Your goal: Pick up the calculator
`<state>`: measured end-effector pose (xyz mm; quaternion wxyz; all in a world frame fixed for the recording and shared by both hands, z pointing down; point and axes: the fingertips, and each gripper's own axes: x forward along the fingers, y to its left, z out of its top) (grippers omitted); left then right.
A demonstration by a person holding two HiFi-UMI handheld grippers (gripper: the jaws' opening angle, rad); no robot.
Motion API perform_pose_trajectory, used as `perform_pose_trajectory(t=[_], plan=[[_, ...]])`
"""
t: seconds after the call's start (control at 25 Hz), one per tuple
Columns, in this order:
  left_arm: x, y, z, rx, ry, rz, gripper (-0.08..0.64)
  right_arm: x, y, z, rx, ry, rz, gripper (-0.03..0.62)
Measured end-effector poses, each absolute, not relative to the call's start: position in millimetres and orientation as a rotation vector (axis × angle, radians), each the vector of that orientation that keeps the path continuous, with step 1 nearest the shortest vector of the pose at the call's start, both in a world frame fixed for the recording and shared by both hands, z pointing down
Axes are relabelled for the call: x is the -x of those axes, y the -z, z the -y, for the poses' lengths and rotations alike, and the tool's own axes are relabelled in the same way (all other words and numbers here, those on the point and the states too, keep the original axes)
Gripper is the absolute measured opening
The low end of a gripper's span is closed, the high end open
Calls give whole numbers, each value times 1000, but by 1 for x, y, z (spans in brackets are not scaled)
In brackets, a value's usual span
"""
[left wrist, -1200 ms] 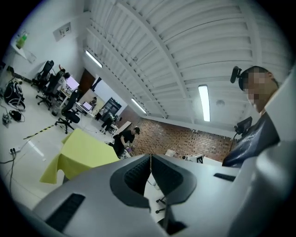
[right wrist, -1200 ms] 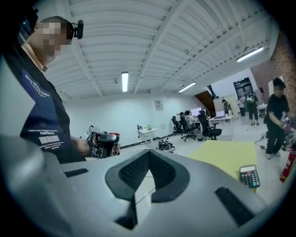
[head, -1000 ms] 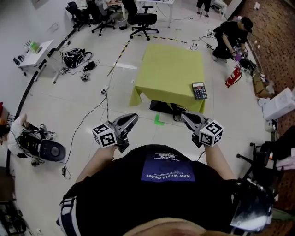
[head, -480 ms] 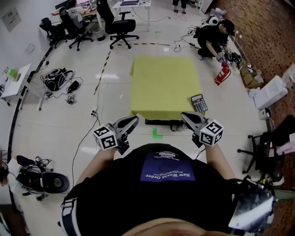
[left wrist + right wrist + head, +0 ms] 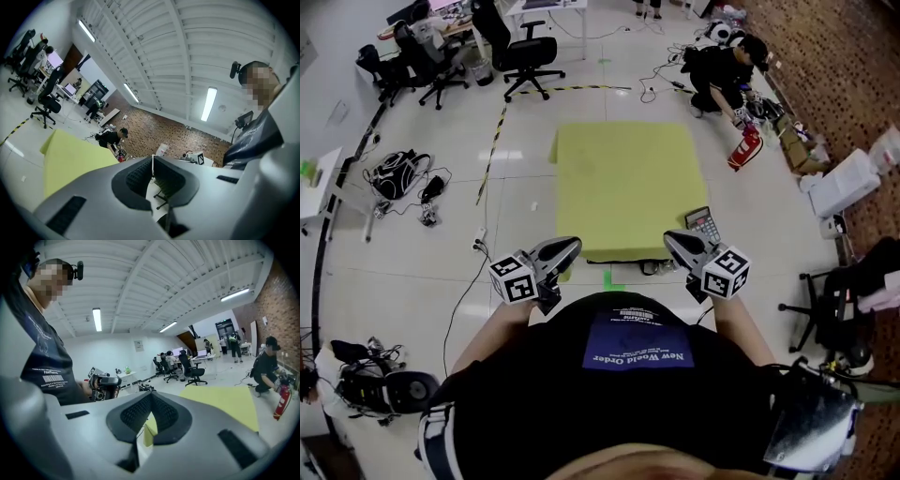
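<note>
The black calculator (image 5: 704, 225) lies near the front right corner of the yellow-green table (image 5: 623, 187) in the head view. My left gripper (image 5: 566, 247) is held in front of my body, short of the table's front left edge, jaws shut and empty. My right gripper (image 5: 671, 239) is also shut and empty, its tip just left of and below the calculator, apart from it. In the left gripper view the left gripper (image 5: 152, 161) has its pads pressed together, with the table (image 5: 70, 159) at the left. The right gripper (image 5: 151, 398) points past the table (image 5: 225, 399); the calculator is hidden there.
A person (image 5: 727, 66) crouches by a red fire extinguisher (image 5: 745, 148) beyond the table's far right corner. Office chairs (image 5: 520, 52) stand at the back left, a bag (image 5: 394, 173) and cables lie on the floor at the left. A white box (image 5: 844, 183) and a dark chair (image 5: 830, 319) are at the right.
The table and calculator have come closer in the head view as I walked toward them. Both grippers stayed shut in front of my body.
</note>
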<state>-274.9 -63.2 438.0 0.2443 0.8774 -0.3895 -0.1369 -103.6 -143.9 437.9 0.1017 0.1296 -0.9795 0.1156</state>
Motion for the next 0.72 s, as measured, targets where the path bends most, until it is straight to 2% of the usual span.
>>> perform_pose_trajectory(t=[0.56, 0.72], plan=[[196, -431, 198, -2213, 438, 1355, 18, 78, -444, 301, 70, -182, 2866, -15], [211, -432, 197, -2200, 408, 1371, 18, 102, -448, 307, 95, -213, 2869, -15]])
